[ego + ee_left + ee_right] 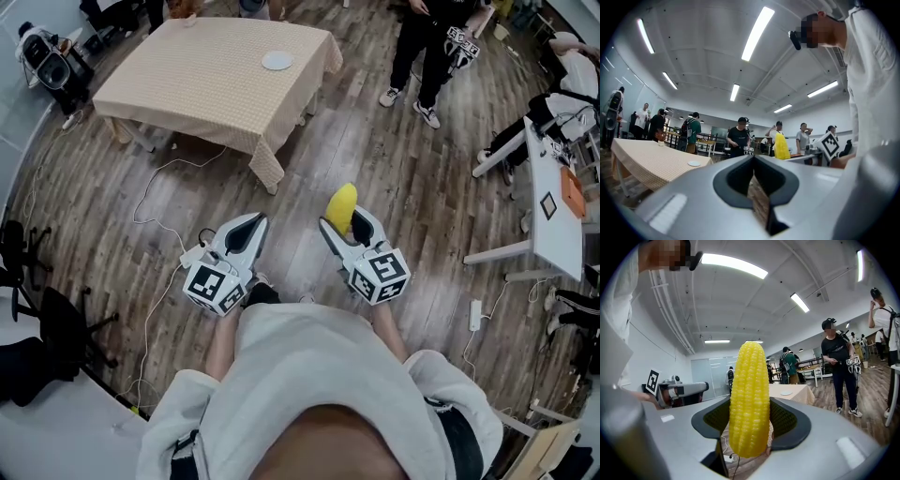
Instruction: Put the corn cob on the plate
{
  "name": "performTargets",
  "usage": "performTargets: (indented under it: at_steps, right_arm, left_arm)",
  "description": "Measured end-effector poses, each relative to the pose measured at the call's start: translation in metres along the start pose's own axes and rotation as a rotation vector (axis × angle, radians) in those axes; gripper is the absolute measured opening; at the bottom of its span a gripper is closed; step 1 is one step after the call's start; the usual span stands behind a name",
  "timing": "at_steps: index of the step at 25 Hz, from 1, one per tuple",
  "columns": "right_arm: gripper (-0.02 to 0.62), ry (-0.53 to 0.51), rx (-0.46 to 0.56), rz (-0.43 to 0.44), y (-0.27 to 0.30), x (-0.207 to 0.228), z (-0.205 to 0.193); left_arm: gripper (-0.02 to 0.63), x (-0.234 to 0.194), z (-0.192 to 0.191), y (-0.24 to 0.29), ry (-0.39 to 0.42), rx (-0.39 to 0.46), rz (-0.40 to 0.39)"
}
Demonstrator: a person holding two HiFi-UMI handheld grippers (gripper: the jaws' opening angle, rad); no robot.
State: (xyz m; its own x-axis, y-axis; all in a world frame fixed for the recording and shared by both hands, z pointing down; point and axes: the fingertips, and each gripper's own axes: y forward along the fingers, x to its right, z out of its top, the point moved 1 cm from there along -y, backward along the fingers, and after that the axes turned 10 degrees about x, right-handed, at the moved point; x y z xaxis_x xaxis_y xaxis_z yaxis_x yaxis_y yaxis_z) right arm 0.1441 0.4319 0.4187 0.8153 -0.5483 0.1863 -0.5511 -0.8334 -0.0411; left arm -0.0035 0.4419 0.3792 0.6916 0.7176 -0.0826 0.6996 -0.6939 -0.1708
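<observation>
A cloth-covered table [187, 84] stands well ahead of a person whose left gripper [251, 225] is pressed together empty and whose right gripper [345, 225] pinches the upright corn cob [340, 201], far from the table's plate [277, 61].

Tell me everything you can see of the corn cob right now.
The corn cob is bright yellow, husk-free, with neat kernel rows tapering to a rounded tip. It stands upright, its lower half clamped by the right tongs, in the air above the wooden floor. Nothing else touches it.
</observation>
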Motion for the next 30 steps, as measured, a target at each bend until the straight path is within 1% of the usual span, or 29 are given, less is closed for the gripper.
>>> performTargets:
  at_steps: [7,17,24,30]
  right_arm:
    - [0.253,-0.01,-0.003,0.012,0.02,0.016,-0.002]
    - [0.253,-0.032,-0.02,0.025,0.075,0.029,-0.013]
    - [0.253,-0.042,-0.042,-0.012,0.132,0.053,-0.02]
    - [0.253,-0.043,-0.057,-0.047,0.19,0.077,-0.018]
  left_arm:
    - [0.008,-0.017,-0.002,0.018,0.017,0.014,0.016]
    - [0.008,-0.07,-0.019,0.037,-0.006,0.027,0.026]
    - [0.008,-0.126,-0.034,0.08,-0.036,0.021,-0.022]
    - [0.008,-0.186,-0.036,0.12,-0.06,0.015,-0.055]
